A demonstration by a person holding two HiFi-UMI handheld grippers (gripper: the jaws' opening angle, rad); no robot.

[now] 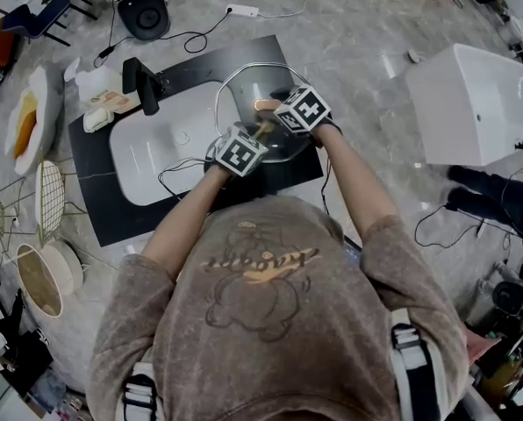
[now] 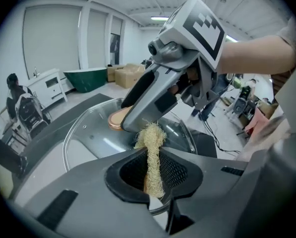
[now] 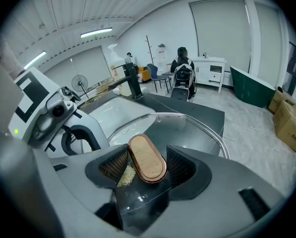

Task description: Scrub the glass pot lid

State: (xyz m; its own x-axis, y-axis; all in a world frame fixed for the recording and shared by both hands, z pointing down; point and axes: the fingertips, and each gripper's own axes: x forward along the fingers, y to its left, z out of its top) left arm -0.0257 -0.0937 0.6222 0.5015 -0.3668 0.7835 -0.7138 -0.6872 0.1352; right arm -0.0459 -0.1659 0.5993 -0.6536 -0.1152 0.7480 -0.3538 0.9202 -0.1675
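The glass pot lid (image 1: 242, 88) is held tilted over the right end of the white sink (image 1: 152, 152). My right gripper (image 1: 275, 112) is shut on its oval wooden handle (image 3: 147, 158), which sits between the two pads. The clear glass (image 3: 190, 128) spreads out beyond the jaws. My left gripper (image 1: 258, 137) is shut on a pale, fibrous loofah scrubber (image 2: 150, 145). The scrubber's tip (image 3: 123, 175) touches the glass just beside the handle (image 2: 117, 119). The two grippers meet almost nose to nose at the lid's centre.
A black faucet (image 1: 143, 84) stands at the sink's far left corner, with soap and sponges (image 1: 103, 105) beside it. The sink sits in a black countertop (image 1: 99, 196). A wire rack (image 1: 49, 198) and bowls (image 1: 42, 274) lie to the left, a white box (image 1: 476, 103) to the right.
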